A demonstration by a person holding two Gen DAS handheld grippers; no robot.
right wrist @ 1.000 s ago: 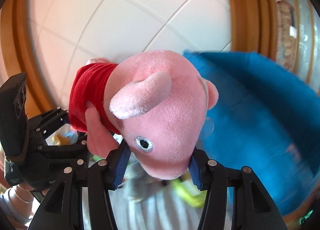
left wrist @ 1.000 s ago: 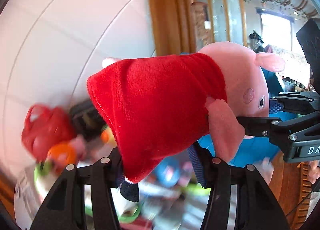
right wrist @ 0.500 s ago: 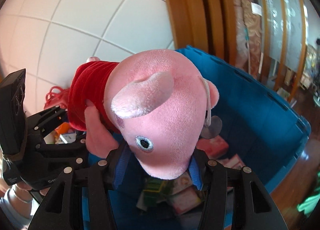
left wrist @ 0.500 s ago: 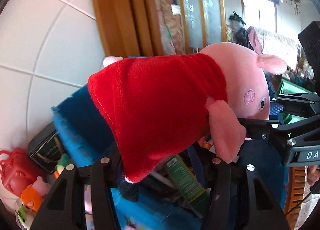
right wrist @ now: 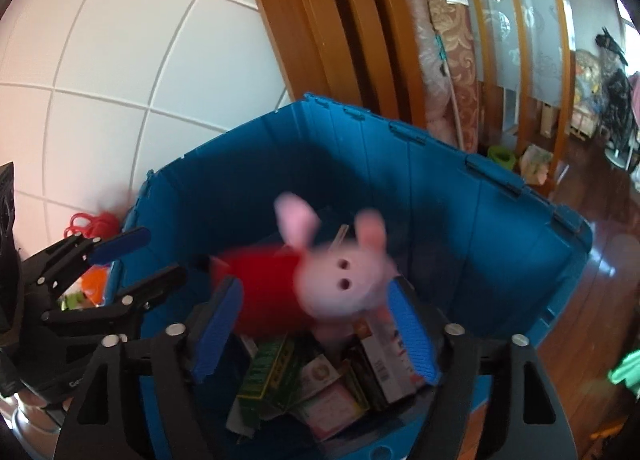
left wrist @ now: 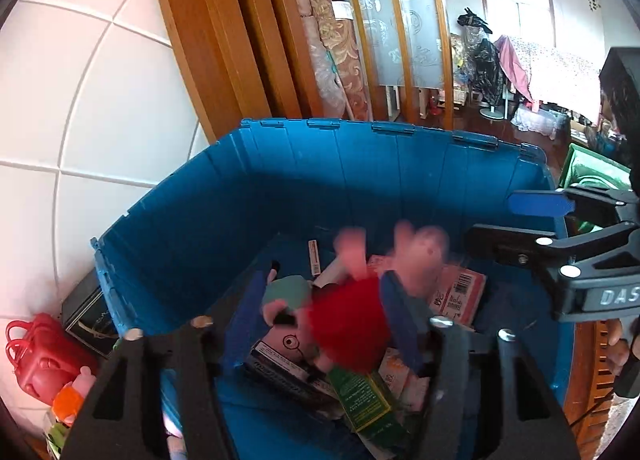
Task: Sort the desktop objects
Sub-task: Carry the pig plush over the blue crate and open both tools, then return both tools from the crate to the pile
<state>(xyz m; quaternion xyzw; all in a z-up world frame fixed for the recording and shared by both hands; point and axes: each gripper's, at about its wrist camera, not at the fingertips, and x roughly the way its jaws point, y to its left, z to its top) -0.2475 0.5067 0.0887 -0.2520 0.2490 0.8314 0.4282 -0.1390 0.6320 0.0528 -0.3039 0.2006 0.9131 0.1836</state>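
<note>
With both jaws opening over the blue crate (left wrist: 360,188), left tool (left wrist: 320,324) and right tool (right wrist: 312,324) released; blurred pig plush (right wrist: 320,284) dropping unheld onto boxes (right wrist: 320,384) inside.

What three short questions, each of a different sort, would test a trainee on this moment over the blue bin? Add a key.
1. True or false: the pig plush is clamped by the right hand-held gripper.
2. Which lies in the blue bin? A) cartons B) shoes C) plates
3. Fill in: the plush wears a ___ dress.

Key: 1 false, it is blurred and free between jaws that are opening; the left hand-held gripper is opening too. 2 A, cartons. 3 red.
</note>
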